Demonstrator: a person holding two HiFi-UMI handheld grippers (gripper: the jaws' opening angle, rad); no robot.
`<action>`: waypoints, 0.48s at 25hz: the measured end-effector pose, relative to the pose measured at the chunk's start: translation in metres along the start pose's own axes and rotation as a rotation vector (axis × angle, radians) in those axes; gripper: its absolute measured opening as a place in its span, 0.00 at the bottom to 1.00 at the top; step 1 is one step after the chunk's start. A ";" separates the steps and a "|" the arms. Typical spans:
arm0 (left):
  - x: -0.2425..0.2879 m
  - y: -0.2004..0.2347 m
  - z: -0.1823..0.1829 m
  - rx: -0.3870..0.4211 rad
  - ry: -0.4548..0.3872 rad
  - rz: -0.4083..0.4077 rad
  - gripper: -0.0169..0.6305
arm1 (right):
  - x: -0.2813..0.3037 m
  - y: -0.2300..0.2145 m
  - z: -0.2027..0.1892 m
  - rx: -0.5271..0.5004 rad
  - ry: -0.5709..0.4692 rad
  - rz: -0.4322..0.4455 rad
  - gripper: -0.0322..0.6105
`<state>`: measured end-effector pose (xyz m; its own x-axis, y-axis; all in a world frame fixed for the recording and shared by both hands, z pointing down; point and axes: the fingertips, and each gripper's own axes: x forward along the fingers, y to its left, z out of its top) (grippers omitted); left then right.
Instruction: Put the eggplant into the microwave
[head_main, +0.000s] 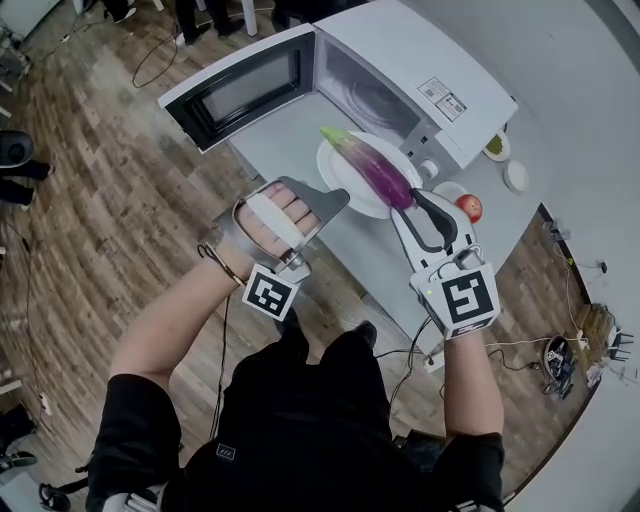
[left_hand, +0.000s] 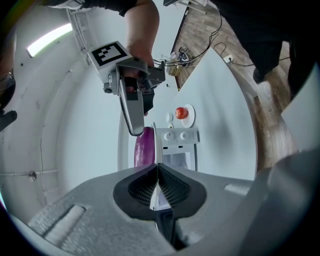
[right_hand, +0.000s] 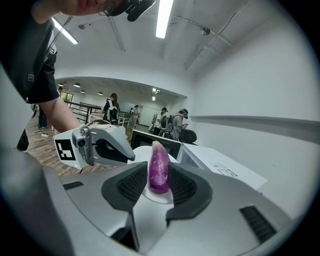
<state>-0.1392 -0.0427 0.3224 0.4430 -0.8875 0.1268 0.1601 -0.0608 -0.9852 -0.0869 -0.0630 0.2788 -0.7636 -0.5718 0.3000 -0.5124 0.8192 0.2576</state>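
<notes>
Right gripper (head_main: 408, 200) pinches the eggplant (head_main: 372, 165), which lies on the plate (head_main: 335, 160). Left gripper (head_main: 332, 198) is clamped on the plate rim at 8 o'clock. The open microwave (head_main: 420, 60) is at 12 o'clock.

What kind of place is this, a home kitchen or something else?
Likely a lab or workshop hall, not a home: the microwave sits on a plain white table, cables trail over the wood floor, and people stand about in a big open room behind.
</notes>
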 end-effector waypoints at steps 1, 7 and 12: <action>-0.001 -0.001 -0.006 -0.002 0.002 0.002 0.05 | 0.005 0.002 0.001 0.000 0.002 -0.003 0.25; -0.003 -0.005 -0.034 -0.017 0.021 -0.007 0.05 | 0.026 0.003 0.010 0.022 0.002 -0.002 0.25; 0.005 -0.003 -0.050 -0.023 0.060 -0.011 0.05 | 0.035 -0.009 0.013 0.006 -0.006 0.017 0.25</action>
<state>-0.1812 -0.0700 0.3205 0.3875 -0.9125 0.1307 0.1442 -0.0801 -0.9863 -0.1145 -0.0897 0.2748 -0.7745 -0.5578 0.2982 -0.5019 0.8289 0.2469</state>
